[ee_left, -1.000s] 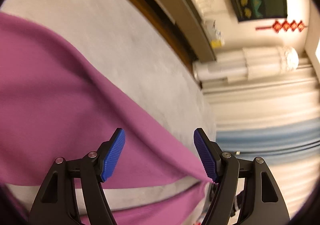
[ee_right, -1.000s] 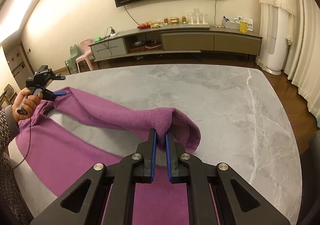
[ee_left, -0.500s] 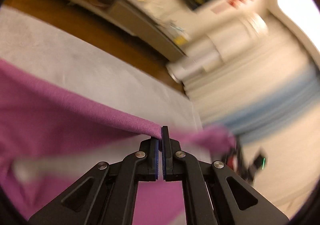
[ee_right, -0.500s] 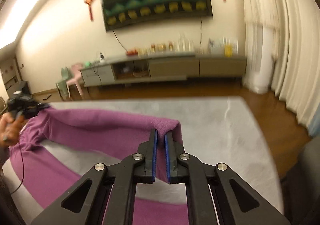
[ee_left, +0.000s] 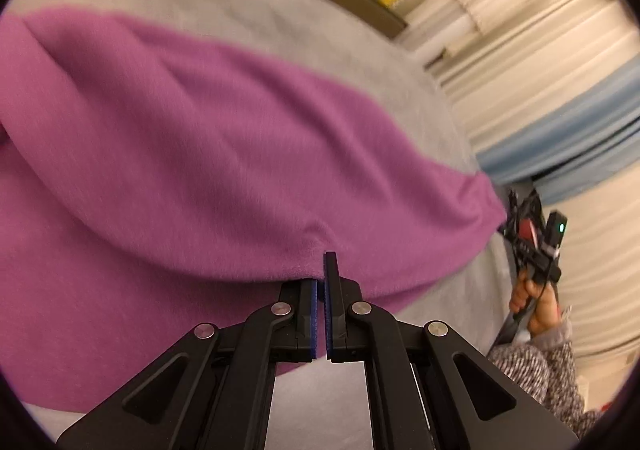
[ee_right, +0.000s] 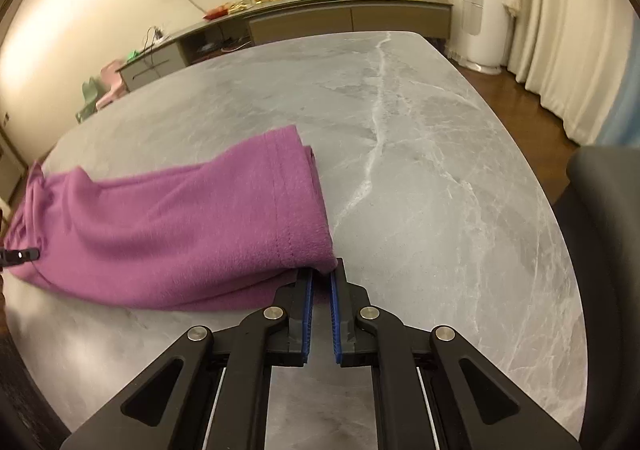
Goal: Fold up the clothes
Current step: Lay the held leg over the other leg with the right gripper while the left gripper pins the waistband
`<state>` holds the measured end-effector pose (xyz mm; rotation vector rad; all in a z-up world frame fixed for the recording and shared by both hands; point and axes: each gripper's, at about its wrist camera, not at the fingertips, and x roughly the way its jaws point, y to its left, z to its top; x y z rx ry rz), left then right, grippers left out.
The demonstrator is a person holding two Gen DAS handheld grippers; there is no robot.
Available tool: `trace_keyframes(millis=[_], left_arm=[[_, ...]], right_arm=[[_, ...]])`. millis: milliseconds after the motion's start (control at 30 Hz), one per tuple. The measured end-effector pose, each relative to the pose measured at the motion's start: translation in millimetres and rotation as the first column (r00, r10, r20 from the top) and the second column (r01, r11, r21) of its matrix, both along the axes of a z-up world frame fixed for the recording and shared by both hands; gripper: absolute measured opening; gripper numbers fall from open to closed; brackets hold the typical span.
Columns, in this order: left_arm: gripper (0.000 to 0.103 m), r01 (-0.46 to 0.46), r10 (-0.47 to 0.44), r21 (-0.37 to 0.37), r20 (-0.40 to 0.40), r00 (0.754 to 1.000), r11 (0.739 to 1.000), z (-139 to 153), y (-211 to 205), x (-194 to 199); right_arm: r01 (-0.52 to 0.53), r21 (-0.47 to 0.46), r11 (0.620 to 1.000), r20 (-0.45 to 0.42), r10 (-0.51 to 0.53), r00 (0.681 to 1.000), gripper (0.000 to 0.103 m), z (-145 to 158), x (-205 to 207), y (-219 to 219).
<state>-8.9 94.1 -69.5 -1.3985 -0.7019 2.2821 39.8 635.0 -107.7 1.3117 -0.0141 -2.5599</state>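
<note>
Grey marble-veined tabletop (ee_right: 440, 154): rounded far corners; right half and far end bare, wide clear run toward the right rim. Near rim shows at bottom left in the right wrist view.

Purple fleece garment (ee_right: 172, 226): lies doubled lengthwise on the left half of the tabletop, a long band running from the left rim toward the table's middle. Its stitched hem edge faces right and ends just ahead of the right gripper. Far long edge runs straight; near long edge lies a little in from the near rim, with a strip of bare stone between.

Right gripper (ee_right: 320, 282): blue-padded fingers nearly together, clamped on the near corner of the hem. Seen from the left wrist view it sits at the garment's far tip, in the person's right hand (ee_left: 532, 302) with a speckled knit sleeve (ee_left: 536, 374) behind it.

Left gripper (ee_left: 321, 274): fingers together, pinched on the garment's near edge; fabric puckers at the tips. How much cloth is caught is hard to judge, the frame being motion-blurred.

Grey low sideboard (ee_right: 328, 20): against the far wall, well apart from the table.
</note>
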Motion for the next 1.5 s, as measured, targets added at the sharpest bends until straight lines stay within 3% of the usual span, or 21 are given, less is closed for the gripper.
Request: trace_keyframes(millis=[133, 233, 300, 400, 467, 533, 567, 600, 700, 767, 867, 933, 967, 1000, 1067, 1167, 1267, 1367, 1433, 1467, 1500], left_arm=[[0.002, -0.087, 0.087, 0.002, -0.122, 0.989, 0.996, 36.4, -27.4, -8.0], [0.002, -0.045, 0.045, -0.069, -0.007, 0.999, 0.997, 13.4, -24.6, -23.0], [0.002, -0.042, 0.042, -0.048, -0.002, 0.999, 0.998, 10.4, -29.7, -32.4], [0.002, -0.034, 0.034, 0.008, -0.040, 0.999, 0.999, 30.3, -32.9, -46.7], [0.002, 0.023, -0.024, -0.017, -0.076, 0.997, 1.000, 37.9, -23.8, -34.6], [0.002, 0.075, -0.079, -0.051, -0.092, 0.993, 0.996, 34.3, -13.8, -21.8], [0.002, 0.102, -0.108, -0.069, -0.089, 0.990, 0.992, 27.9, -12.6, -8.5], [0.002, 0.125, -0.132, -0.081, -0.082, 0.988, 0.989, 21.7, -7.8, -0.9], [0.002, 0.148, -0.154, -0.113, -0.051, 0.987, 0.983, -3.4, 2.9, 20.3], [0.002, 0.143, -0.148, -0.112, -0.034, 0.988, 0.983, -14.1, -0.2, 31.8], [0.002, 0.141, -0.148, -0.132, -0.044, 0.988, 0.981, -12.6, 0.7, 28.3], [0.002, 0.141, -0.148, -0.122, -0.048, 0.988, 0.982, -13.1, -0.4, 26.1], [0.002, 0.142, -0.149, -0.122, -0.047, 0.988, 0.982, -14.9, 0.0, 24.6], [0.003, 0.145, -0.151, -0.121, -0.042, 0.988, 0.982, -16.8, -0.6, 25.5], [0.003, 0.143, -0.148, -0.107, -0.040, 0.988, 0.984, -17.9, -3.1, 24.4], [0.003, 0.137, -0.141, -0.089, -0.035, 0.989, 0.987, -17.5, -10.0, 26.8], [0.003, 0.129, -0.130, -0.042, -0.029, 0.991, 0.991, -22.3, -11.7, 23.8], [0.003, 0.126, -0.127, -0.019, -0.023, 0.992, 0.992, -25.0, -12.7, 20.8], [0.003, 0.126, -0.126, -0.014, -0.021, 0.992, 0.992, -24.5, -14.4, 20.0], [0.003, 0.126, -0.126, -0.009, -0.020, 0.992, 0.992, -24.4, -14.4, 19.1], [0.003, 0.126, -0.126, -0.006, -0.019, 0.992, 0.992, -23.8, -14.9, 19.1]], right_arm=[[-0.031, 0.028, 0.999, -0.046, 0.033, 0.998, 0.008, 15.1, -0.3, -15.4], [-0.040, 0.074, 0.996, 0.019, 0.039, 0.999, 0.008, 4.6, -5.3, -24.4], [-0.028, 0.084, 0.996, 0.061, 0.022, 0.998, 0.008, -4.0, -13.5, -22.1], [0.049, -0.018, 0.999, 0.124, -0.047, 0.991, 0.010, -3.1, -19.3, -3.7], [0.139, -0.157, 0.978, 0.176, -0.111, 0.978, 0.014, 2.4, -18.1, 16.2], [0.211, -0.279, 0.937, 0.230, -0.148, 0.962, 0.037, 6.5, -15.7, 29.0], [0.239, -0.321, 0.916, 0.250, -0.162, 0.955, 0.058, 8.3, -16.9, 32.2], [0.264, -0.347, 0.900, 0.260, -0.179, 0.949, 0.067, 10.7, -19.3, 32.7], [0.300, -0.334, 0.894, 0.279, -0.211, 0.937, 0.068, 12.4, -31.0, 20.1], [0.287, -0.289, 0.913, 0.235, -0.223, 0.946, 0.068, 15.1, -40.1, 4.2], [0.181, -0.191, 0.965, 0.088, -0.167, 0.982, 0.068, 21.8, -46.7, -24.7], [0.080, -0.130, 0.988, 0.068, -0.072, 0.995, 0.068, 15.4, -50.1, -41.3], [0.060, -0.117, 0.991, 0.081, -0.051, 0.995, 0.063, 11.3, -50.2, -43.6], [0.038, -0.106, 0.994, 0.108, -0.027, 0.994, 0.045, 5.6, -50.7, -45.1], [-0.014, -0.066, 0.998, 0.151, 0.024, 0.988, 0.022, 0.2, -45.5, -45.5], [-0.086, -0.008, 0.996, 0.119, 0.087, 0.989, 0.021, 13.7, -15.3, -35.7], [-0.142, 0.112, 0.983, 0.098, 0.131, 0.986, 0.022, 21.6, 21.0, -26.9], [-0.114, 0.187, 0.976, 0.167, 0.083, 0.982, 0.030, 14.8, 40.5, -12.8], [-0.045, 0.117, 0.992, 0.202, 0.020, 0.979, 0.032, 16.9, 42.0, -1.3], [0.006, 0.031, 1.000, 0.215, -0.013, 0.976, 0.038, 19.8, 40.2, 5.4], [0.065, -0.056, 0.996, 0.231, -0.050, 0.972, 0.055, 21.4, 37.6, 11.8]])
